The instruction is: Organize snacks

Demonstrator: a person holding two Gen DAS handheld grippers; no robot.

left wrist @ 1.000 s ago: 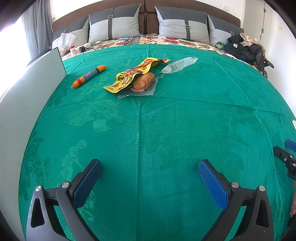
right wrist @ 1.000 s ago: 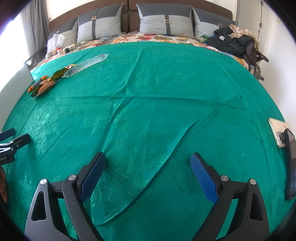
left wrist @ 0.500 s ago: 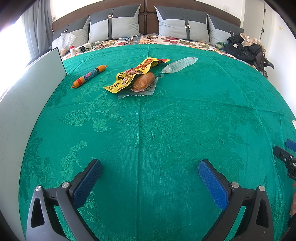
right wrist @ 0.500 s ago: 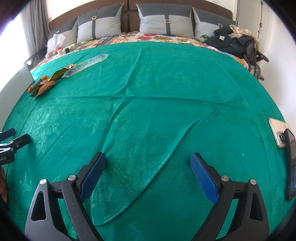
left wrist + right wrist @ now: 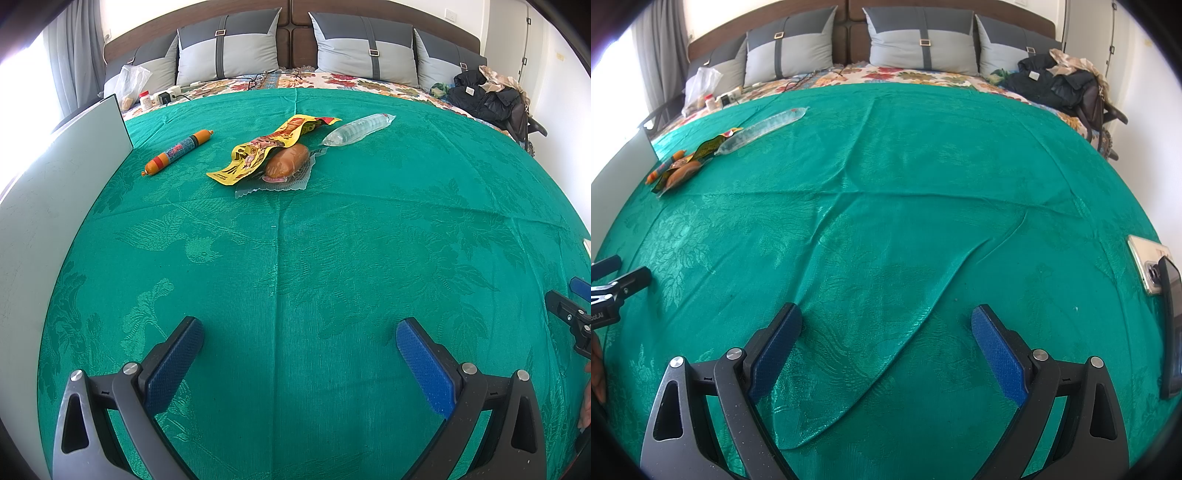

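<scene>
Several snacks lie far ahead on the green bedcover (image 5: 332,258): an orange sausage stick (image 5: 179,151), a yellow wrapper (image 5: 269,147), a brown sausage in clear plastic (image 5: 286,164) and a clear long packet (image 5: 358,129). My left gripper (image 5: 299,332) stands open low over the cloth, well short of them. In the right wrist view the same snacks sit at the far left: the clear packet (image 5: 764,127) and the sausage pile (image 5: 677,171). My right gripper (image 5: 886,321) is open over bare cloth with nothing between its fingers.
A white board (image 5: 48,206) stands along the left edge of the bed. Grey pillows (image 5: 229,51) and a headboard are at the back, dark clothes (image 5: 487,96) at the back right. A phone (image 5: 1147,267) and a dark flat device (image 5: 1171,325) lie at the right.
</scene>
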